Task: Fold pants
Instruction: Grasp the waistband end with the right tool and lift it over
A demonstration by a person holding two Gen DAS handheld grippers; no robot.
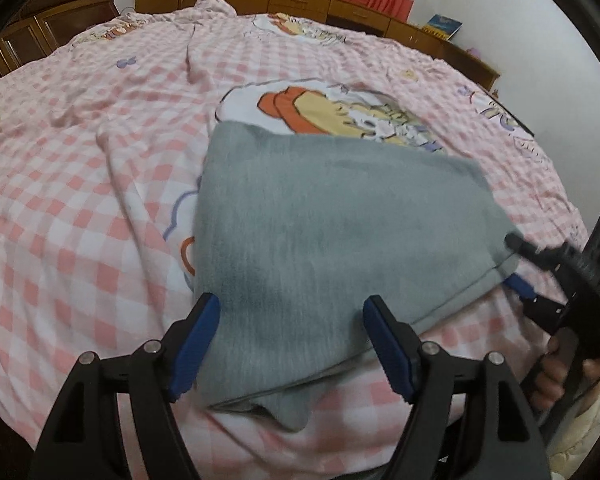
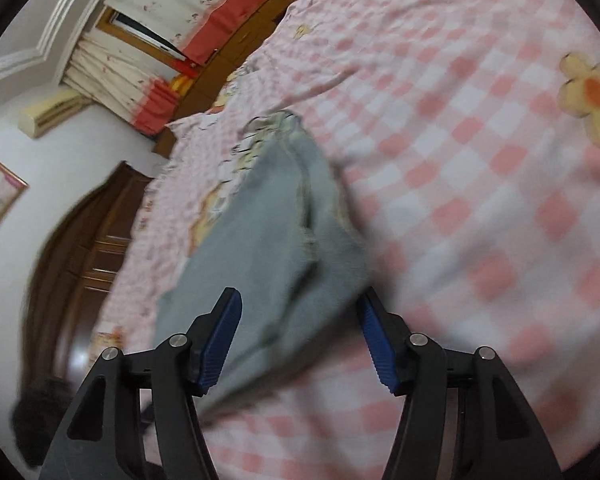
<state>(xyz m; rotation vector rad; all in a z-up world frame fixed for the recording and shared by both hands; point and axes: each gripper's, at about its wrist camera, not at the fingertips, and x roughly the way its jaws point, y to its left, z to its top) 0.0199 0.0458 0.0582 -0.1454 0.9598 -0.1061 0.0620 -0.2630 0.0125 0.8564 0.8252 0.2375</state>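
No text, label, brand or number can be read in either view.

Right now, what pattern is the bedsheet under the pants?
Pink-and-white check with cartoon prints on the bedsheet; clearest in the left wrist view.

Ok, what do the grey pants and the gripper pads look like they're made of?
The pants look like soft matte knit or fleece, probably cotton: fuzzy grey surface, limp folds, stitched hem. The left gripper pads look like ribbed blue rubber or plastic on matte black plastic arms with metal pins.
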